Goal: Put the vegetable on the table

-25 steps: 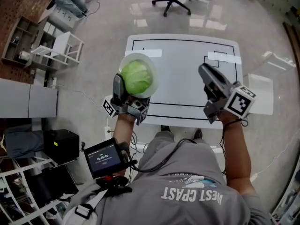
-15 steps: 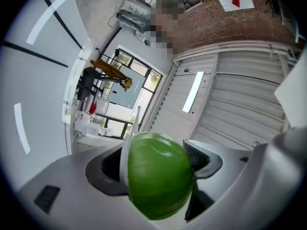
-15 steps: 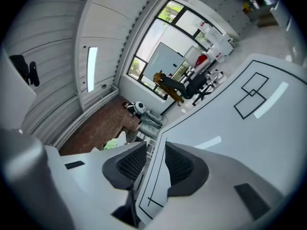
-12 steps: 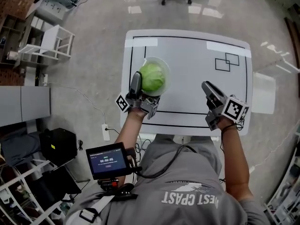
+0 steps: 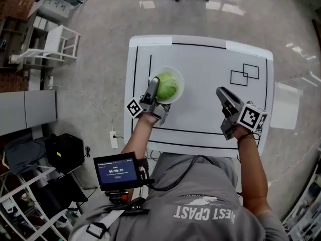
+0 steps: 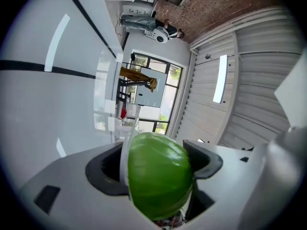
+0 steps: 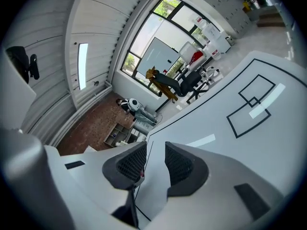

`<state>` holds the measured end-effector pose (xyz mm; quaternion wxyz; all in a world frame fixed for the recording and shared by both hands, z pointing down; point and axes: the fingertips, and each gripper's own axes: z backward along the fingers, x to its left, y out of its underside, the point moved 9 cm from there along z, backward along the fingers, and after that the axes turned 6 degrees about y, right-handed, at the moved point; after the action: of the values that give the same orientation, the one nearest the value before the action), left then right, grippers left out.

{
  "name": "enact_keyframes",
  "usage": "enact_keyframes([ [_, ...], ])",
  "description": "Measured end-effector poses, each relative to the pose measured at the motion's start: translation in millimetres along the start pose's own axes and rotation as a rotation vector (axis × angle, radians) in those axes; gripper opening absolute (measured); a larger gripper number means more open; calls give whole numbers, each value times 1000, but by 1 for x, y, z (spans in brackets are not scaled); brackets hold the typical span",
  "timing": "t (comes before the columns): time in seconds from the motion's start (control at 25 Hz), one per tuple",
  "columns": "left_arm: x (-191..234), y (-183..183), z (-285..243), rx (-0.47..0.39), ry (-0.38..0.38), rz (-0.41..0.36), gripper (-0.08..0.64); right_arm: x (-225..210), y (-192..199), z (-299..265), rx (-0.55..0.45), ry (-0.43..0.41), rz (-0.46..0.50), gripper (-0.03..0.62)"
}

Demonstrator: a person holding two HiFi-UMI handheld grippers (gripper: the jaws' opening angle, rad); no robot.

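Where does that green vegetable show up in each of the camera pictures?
Head view: green vegetable left of centre, over the white table, in the left tongs.
Left gripper view: bottom centre, between the tongs.
Right gripper view: not in it.
Shared landmark: the table's black lines.

Robotics lab workspace, tape-marked white table (image 5: 210, 109), office chair (image 7: 178, 84), shelving racks (image 5: 56, 40), polished grey floor (image 5: 100, 14)
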<state>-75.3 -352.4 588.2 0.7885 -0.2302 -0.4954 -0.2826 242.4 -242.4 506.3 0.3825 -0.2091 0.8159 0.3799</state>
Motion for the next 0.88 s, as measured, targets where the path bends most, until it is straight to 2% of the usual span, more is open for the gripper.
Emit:
enact_keyframes([
  [0.24, 25, 2, -19, 39, -185, -27, 357, -16, -34, -11, 55, -4, 7, 103],
  [0.48, -19, 17, -43, 131, -358, -70, 356, 26, -67, 16, 79, -3, -1, 103],
  [0.68, -18, 14, -56, 246, -475, -162, 357, 31, -83, 16, 66, -18, 36, 103],
  [0.76, -17, 11, -58, 271, -506, -167, 357, 29, -79, 13, 54, -12, 29, 103],
  [0.88, -7, 5, -29, 314, -549, -203, 357, 17, -38, 7, 40, -17, 9, 103],
])
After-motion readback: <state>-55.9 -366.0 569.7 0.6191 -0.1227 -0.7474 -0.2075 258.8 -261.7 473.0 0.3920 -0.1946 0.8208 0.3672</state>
